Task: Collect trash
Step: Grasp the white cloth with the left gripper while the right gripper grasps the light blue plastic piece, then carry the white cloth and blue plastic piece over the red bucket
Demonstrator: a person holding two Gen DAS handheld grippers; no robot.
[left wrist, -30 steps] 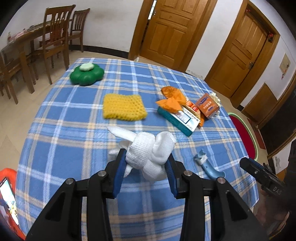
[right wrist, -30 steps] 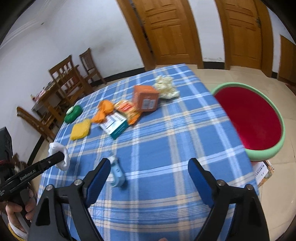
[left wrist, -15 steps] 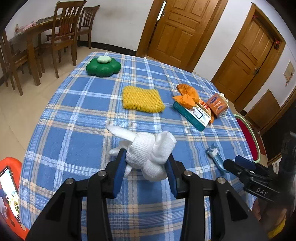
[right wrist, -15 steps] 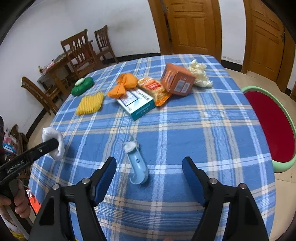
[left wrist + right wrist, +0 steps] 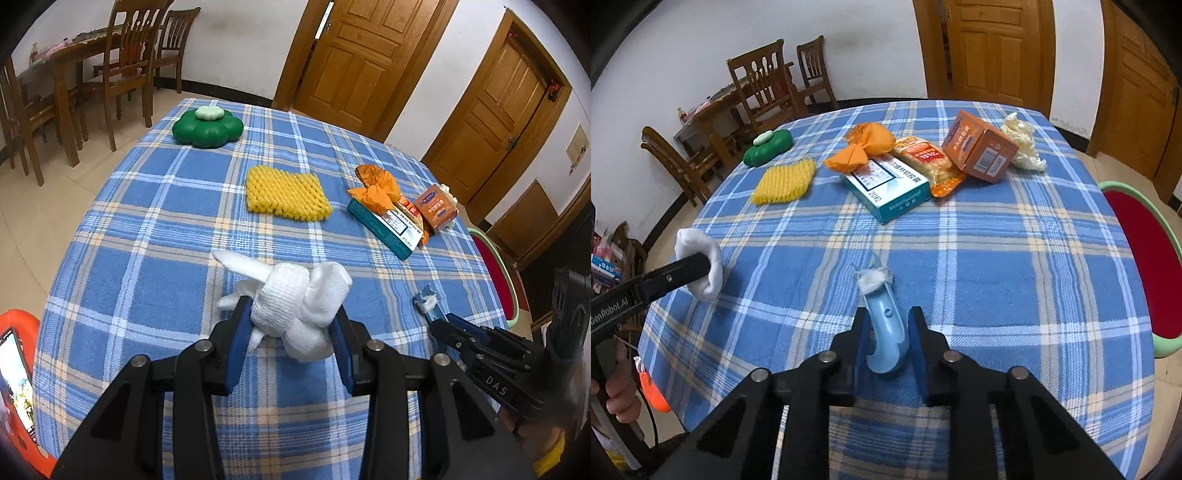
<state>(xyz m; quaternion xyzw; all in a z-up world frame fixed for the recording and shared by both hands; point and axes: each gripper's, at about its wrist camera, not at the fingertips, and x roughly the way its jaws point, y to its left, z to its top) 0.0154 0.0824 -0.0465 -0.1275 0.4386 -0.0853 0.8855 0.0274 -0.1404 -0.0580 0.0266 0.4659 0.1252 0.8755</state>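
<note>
Since one second ago: right gripper (image 5: 885, 334) brought in over the blue plaid tablecloth (image 5: 1015, 258), jaws just closed from wide to narrow, now clamped on the pale blue curved plastic handle (image 5: 886, 339). Left gripper (image 5: 291, 330) unchanged, gripping the knotted white knit sock (image 5: 295, 306) between its blue pads, clear of the cloth.

Left wrist view only, left to right: orange-cased phone (image 5: 16, 369) at the frame edge; knot and loose ends of the sock; right gripper seen side-on, tips meeting the handle's white-wadded end (image 5: 427, 301); most of the handle hidden.

Right wrist view only, left to right: hand (image 5: 617, 391) on the left gripper's grip; sock seen end-on; full length of the handle; crumpled cream paper wad (image 5: 1023, 146) behind the orange cardboard box (image 5: 980, 149); red bowl with green rim (image 5: 1145, 266) beside the table.

Both views: green flower-shaped container (image 5: 768, 147), yellow foam fruit net (image 5: 785, 181), orange wrapper (image 5: 866, 146), teal-and-white carton (image 5: 886, 192), orange snack packet (image 5: 932, 164).

Handle: lying on the cloth near the table's front edge, long axis running away from the right gripper, wadded end farthest, rounded butt between the pads, slight bow to the right.
</note>
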